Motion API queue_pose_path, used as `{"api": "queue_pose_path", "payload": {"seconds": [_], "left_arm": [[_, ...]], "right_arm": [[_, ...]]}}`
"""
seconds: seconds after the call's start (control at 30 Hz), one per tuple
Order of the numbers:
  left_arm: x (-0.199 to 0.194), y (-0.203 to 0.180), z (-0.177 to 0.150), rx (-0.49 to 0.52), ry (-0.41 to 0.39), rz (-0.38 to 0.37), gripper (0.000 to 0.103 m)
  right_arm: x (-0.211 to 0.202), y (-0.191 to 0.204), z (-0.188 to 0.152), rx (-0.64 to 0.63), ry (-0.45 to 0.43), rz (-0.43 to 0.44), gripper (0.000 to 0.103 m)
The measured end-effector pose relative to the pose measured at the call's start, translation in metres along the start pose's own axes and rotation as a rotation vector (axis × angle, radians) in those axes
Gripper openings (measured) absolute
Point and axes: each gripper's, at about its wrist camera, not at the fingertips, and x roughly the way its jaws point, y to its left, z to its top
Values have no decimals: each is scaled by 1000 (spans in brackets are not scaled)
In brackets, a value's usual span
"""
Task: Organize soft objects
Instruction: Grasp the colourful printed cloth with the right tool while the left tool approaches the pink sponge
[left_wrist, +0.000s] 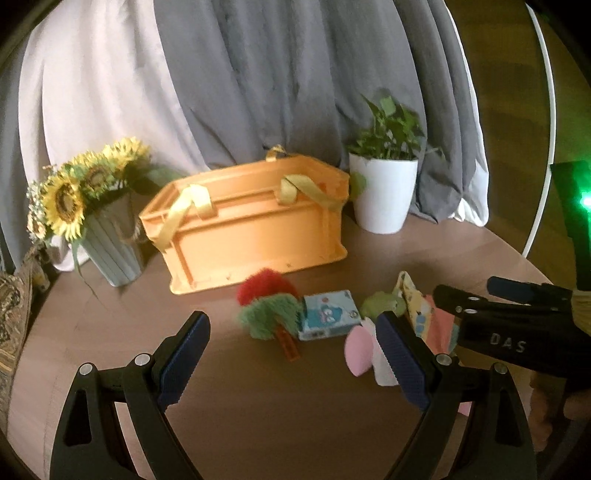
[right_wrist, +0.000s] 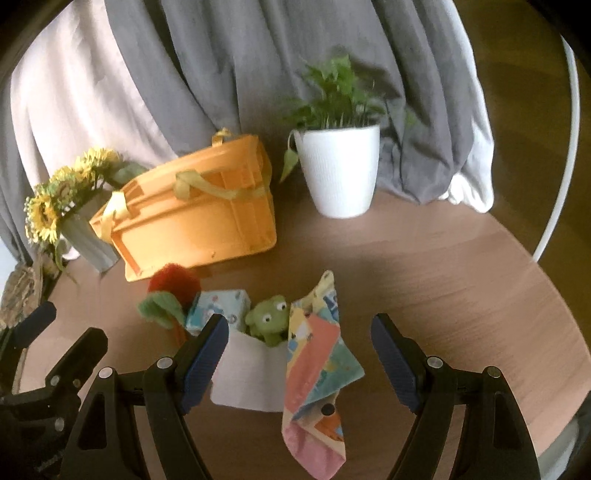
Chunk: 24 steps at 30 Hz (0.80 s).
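Note:
An orange crate (left_wrist: 251, 229) (right_wrist: 192, 229) with yellow strap handles stands at the back of the round table. In front of it lie a red and green plush (left_wrist: 269, 306) (right_wrist: 168, 295), a light blue soft cube (left_wrist: 328, 314) (right_wrist: 218, 308), a green frog plush (right_wrist: 267, 319) (left_wrist: 380, 304), a white and pink cloth (right_wrist: 251, 376) (left_wrist: 360, 349) and a colourful fabric book (right_wrist: 319, 365) (left_wrist: 424, 314). My left gripper (left_wrist: 291, 358) is open above the table, short of the plush. My right gripper (right_wrist: 299, 358) is open over the cloth and book, touching neither.
A sunflower bunch in a grey ribbed vase (left_wrist: 110, 243) (right_wrist: 86, 236) stands left of the crate, a white potted plant (left_wrist: 384, 192) (right_wrist: 338, 170) right of it. Grey and white curtains hang behind. The table edge (right_wrist: 554, 332) curves at the right.

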Motion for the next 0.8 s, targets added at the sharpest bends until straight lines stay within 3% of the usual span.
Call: {"api": "queue_pose_path", "payload": {"seconds": [0.27,0.5,0.8], "left_arm": [[21,-11,-13,15,26,19,91],[43,-13,-25,45,56,22,84],[69,-21,-41,65,138,-60,78]], "right_arm": [[27,-13,-9,0,59,38,80],[44,-13,-16,-10,81,41,80],[60,-15,-22,7,101,30,80]]}}
